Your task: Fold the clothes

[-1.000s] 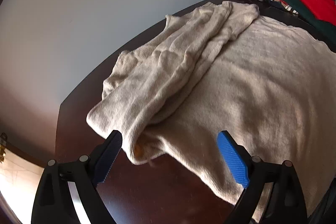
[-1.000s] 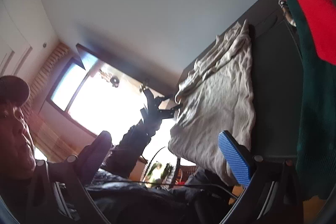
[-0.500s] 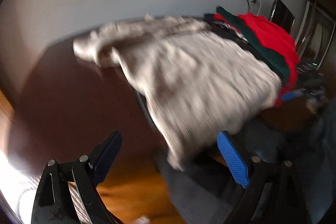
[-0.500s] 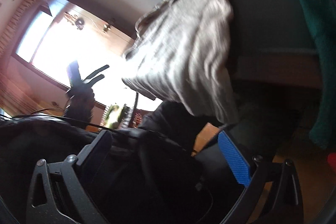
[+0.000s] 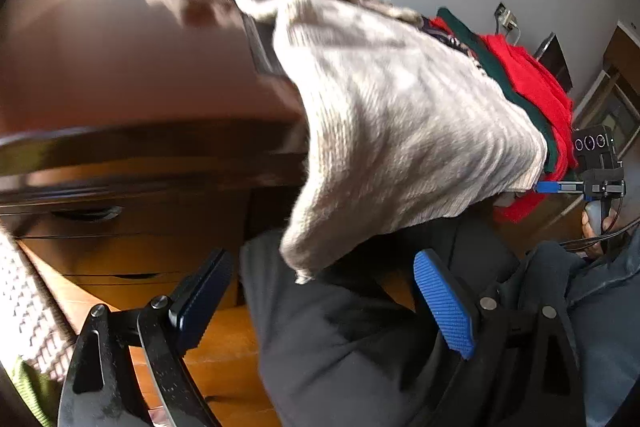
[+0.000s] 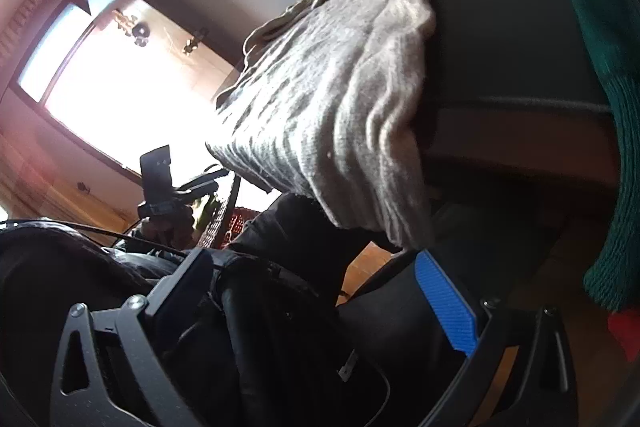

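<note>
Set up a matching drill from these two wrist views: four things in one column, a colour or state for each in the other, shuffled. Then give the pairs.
Things:
1. sweater
2. left gripper
3. table
4. red garment

States:
A. dark brown wood, glossy
B. beige knit, hanging off the table edge
C. jaws open, holding nothing
D. piled at the far end next to a dark green garment

Pairs: 1-B, 2-C, 3-A, 4-D
</note>
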The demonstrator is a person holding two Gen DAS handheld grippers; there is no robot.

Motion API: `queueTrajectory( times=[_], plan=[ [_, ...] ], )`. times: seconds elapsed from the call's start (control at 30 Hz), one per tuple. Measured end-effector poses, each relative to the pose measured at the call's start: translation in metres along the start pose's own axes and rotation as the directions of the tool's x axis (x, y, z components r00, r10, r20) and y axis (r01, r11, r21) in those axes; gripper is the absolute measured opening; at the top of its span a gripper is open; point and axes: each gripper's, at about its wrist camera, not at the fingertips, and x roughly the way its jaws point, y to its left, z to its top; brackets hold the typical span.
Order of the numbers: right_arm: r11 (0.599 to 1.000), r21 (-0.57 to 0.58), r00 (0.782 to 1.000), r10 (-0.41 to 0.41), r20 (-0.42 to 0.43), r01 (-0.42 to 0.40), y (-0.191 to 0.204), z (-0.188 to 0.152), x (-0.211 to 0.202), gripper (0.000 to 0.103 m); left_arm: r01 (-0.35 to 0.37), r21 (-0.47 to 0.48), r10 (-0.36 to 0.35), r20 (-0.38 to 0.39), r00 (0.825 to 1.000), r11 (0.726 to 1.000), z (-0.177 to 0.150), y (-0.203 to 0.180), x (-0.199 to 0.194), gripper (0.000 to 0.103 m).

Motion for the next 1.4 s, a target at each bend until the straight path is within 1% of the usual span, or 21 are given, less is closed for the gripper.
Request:
queueTrajectory(
  times=[0.13, 0.23, 0.37, 0.47, 0.6, 0.7, 0.77, 0.93, 0.97, 1.03, 1.1, 1.13, 1.17, 1.2, 1.23, 1.27, 1.3, 1.33, 1.37, 1.4],
  plan=[
    [1.0, 0.011, 1.0, -0.006, 0.005, 0.006, 0.001, -0.002, 0.001, 0.103, 0.032, -0.024, -0.032, 0.004, 0.999, 0.999, 0.004, 0.002, 0.019, 0.094],
    [1.0, 0.01, 1.0, -0.013, 0.0, 0.013, 0.003, -0.003, 0.004, 0.103, 0.06, -0.055, -0.059, 0.033, 0.998, 0.997, 0.003, 0.004, 0.031, 0.094],
    [0.999, -0.024, 0.999, -0.036, 0.01, 0.037, 0.002, -0.003, 0.006, 0.103, 0.094, -0.089, -0.088, 0.068, 0.994, 0.992, 0.0, 0.003, 0.043, 0.093],
    [0.998, -0.042, 0.998, -0.051, 0.038, 0.053, -0.001, -0.004, 0.005, 0.103, 0.113, -0.091, -0.107, 0.069, 0.992, 0.989, -0.003, -0.001, 0.047, 0.093],
    [0.996, -0.074, 0.995, -0.047, 0.089, 0.054, -0.003, -0.005, -0.001, 0.103, 0.125, -0.098, -0.118, 0.071, 0.99, 0.987, -0.004, -0.002, 0.049, 0.093],
    [0.997, -0.06, 0.993, -0.041, 0.11, 0.047, -0.008, -0.003, -0.003, 0.103, 0.129, -0.109, -0.12, 0.083, 0.989, 0.986, -0.003, -0.003, 0.048, 0.093],
    [0.999, -0.039, 0.992, -0.019, 0.125, 0.024, -0.012, 0.0, -0.004, 0.103, 0.134, -0.118, -0.124, 0.093, 0.988, 0.984, -0.001, -0.004, 0.048, 0.093],
    [0.997, 0.028, 0.986, 0.072, 0.149, -0.077, -0.023, 0.012, -0.007, 0.103, 0.142, -0.141, -0.129, 0.101, 0.987, 0.98, -0.001, -0.008, 0.048, 0.093],
    [0.994, 0.047, 0.984, 0.093, 0.154, -0.101, -0.026, 0.013, -0.006, 0.103, 0.14, -0.148, -0.126, 0.1, 0.987, 0.979, -0.002, -0.008, 0.048, 0.091],
    [0.986, 0.081, 0.978, 0.132, 0.161, -0.146, -0.032, 0.014, -0.005, 0.102, 0.134, -0.161, -0.12, 0.098, 0.988, 0.978, -0.003, -0.009, 0.048, 0.079],
    [0.972, 0.12, 0.97, 0.179, 0.162, -0.2, -0.038, 0.014, -0.002, 0.091, 0.129, -0.175, -0.113, 0.096, 0.989, 0.976, -0.003, -0.009, 0.048, 0.053],
    [0.964, 0.14, 0.965, 0.205, 0.164, -0.228, -0.042, 0.014, -0.001, 0.077, 0.129, -0.182, -0.113, 0.094, 0.989, 0.975, -0.004, -0.009, 0.048, 0.045],
    [0.953, 0.157, 0.958, 0.231, 0.167, -0.257, -0.044, 0.013, 0.0, 0.064, 0.129, -0.189, -0.113, 0.092, 0.989, 0.974, -0.005, -0.008, 0.048, 0.033],
    [0.945, 0.163, 0.951, 0.258, 0.168, -0.285, -0.044, 0.013, 0.001, 0.059, 0.138, -0.185, -0.124, 0.088, 0.988, 0.973, -0.006, -0.01, 0.046, 0.02],
    [0.935, 0.17, 0.944, 0.284, 0.17, -0.312, -0.043, 0.013, 0.001, 0.047, 0.149, -0.179, -0.135, 0.084, 0.987, 0.972, -0.008, -0.013, 0.044, 0.014],
    [0.924, 0.175, 0.935, 0.31, 0.172, -0.339, -0.042, 0.013, 0.001, 0.032, 0.158, -0.17, -0.145, 0.082, 0.986, 0.973, -0.009, -0.016, 0.041, 0.009],
    [0.914, 0.177, 0.925, 0.337, 0.175, -0.366, -0.039, 0.013, 0.002, 0.026, 0.166, -0.161, -0.155, 0.081, 0.985, 0.973, -0.01, -0.019, 0.038, 0.009],
    [0.902, 0.178, 0.915, 0.363, 0.178, -0.392, -0.036, 0.013, 0.002, 0.019, 0.19, -0.147, -0.179, 0.088, 0.98, 0.971, -0.012, -0.024, 0.033, 0.009],
    [0.889, 0.179, 0.903, 0.39, 0.183, -0.42, -0.034, 0.013, 0.003, 0.014, 0.215, -0.133, -0.202, 0.103, 0.974, 0.968, -0.013, -0.029, 0.027, 0.008],
    [0.875, 0.178, 0.888, 0.418, 0.194, -0.451, -0.032, 0.013, 0.002, 0.014, 0.239, -0.118, -0.226, 0.119, 0.967, 0.964, -0.013, -0.034, 0.021, 0.008]
  ],
)
